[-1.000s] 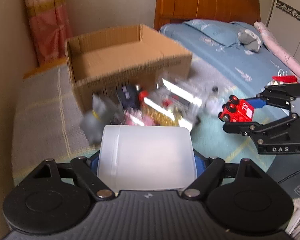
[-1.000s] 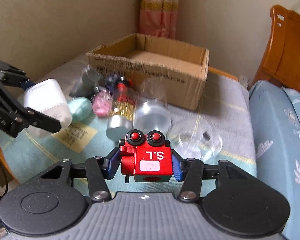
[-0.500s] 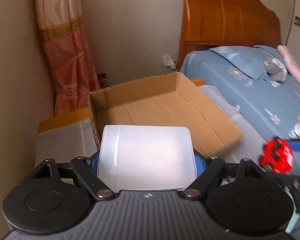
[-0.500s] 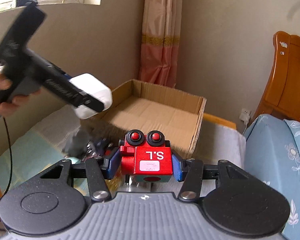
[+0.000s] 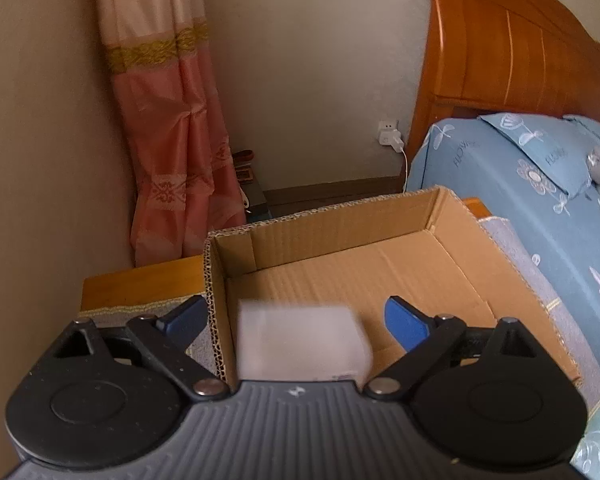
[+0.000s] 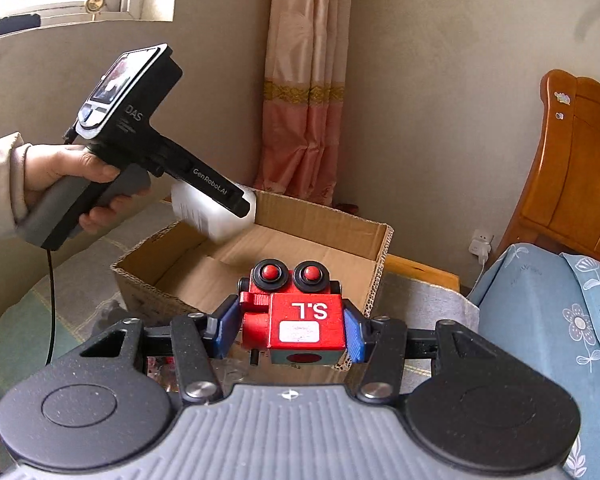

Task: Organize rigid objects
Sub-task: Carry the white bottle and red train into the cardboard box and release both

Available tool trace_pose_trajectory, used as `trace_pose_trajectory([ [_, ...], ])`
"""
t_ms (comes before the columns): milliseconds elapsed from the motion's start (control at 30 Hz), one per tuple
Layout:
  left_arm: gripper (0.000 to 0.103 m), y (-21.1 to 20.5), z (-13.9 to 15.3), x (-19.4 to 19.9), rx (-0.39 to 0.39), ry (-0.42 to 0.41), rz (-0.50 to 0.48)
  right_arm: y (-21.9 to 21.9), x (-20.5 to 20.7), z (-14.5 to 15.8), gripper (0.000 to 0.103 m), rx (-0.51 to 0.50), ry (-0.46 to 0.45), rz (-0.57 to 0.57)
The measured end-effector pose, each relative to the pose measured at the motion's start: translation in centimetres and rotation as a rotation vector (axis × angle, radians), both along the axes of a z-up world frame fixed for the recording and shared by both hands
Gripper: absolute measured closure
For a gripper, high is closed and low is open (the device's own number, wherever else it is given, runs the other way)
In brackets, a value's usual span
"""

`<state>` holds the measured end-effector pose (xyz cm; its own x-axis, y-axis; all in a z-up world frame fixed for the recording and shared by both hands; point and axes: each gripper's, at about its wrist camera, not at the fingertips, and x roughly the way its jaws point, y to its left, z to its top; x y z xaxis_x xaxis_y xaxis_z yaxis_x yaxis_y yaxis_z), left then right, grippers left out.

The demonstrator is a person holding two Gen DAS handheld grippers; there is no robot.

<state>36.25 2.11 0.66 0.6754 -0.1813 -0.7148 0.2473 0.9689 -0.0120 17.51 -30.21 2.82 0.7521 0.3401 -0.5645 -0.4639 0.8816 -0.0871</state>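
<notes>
- The left tool (image 5: 296,320) is held above the near left corner of the cardboard box (image 5: 432,216), tilted down, its blue fingers (image 5: 406,326) spread wide.
- The white container (image 5: 302,342) is blurred between them, touching neither, over the box floor.
- The right tool (image 6: 286,330) is level before the box, clamped on the red toy train (image 6: 296,316).

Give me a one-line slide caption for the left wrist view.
Left gripper open, white container dropping into cardboard box.
</notes>
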Motion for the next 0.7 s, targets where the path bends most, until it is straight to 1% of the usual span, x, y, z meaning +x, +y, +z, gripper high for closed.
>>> trace_pose_trajectory([
  [100,0.008,0.7,-0.1,-0.7,-0.020,0.018,-0.008,0.1,0.7,-0.2,0.046,-0.003,0.011,-0.003],
  [300,0.008,1.7,0.9,-3.6,-0.010,0.024,-0.040,0.6,2.2,-0.1,0.046,-0.009,0.025,0.003],
  [367,0.005,2.1,1.4,-4.8,-0.010,0.022,-0.044,0.9,2.9,-0.1,0.046,-0.016,0.027,0.004],
  [500,0.005,3.0,1.8,-7.1,0.019,0.009,-0.005,1.5,5.3,0.1,0.046,-0.022,0.042,0.012],
  [567,0.005,3.4,1.9,-8.1,0.033,0.004,0.004,2.2,7.5,0.0,0.046,-0.028,0.065,0.013],
  [600,0.005,3.6,1.9,-8.5,0.033,0.000,0.002,2.2,7.5,0.0,0.046,-0.028,0.065,0.013],
  [667,0.005,4.1,2.2,-9.1,0.025,-0.008,0.000,3.1,9.7,-0.3,0.046,-0.035,0.091,0.014],
  [700,0.005,4.3,2.3,-9.5,0.018,-0.012,0.000,3.1,9.7,-0.3,0.046,-0.035,0.091,0.014],
])
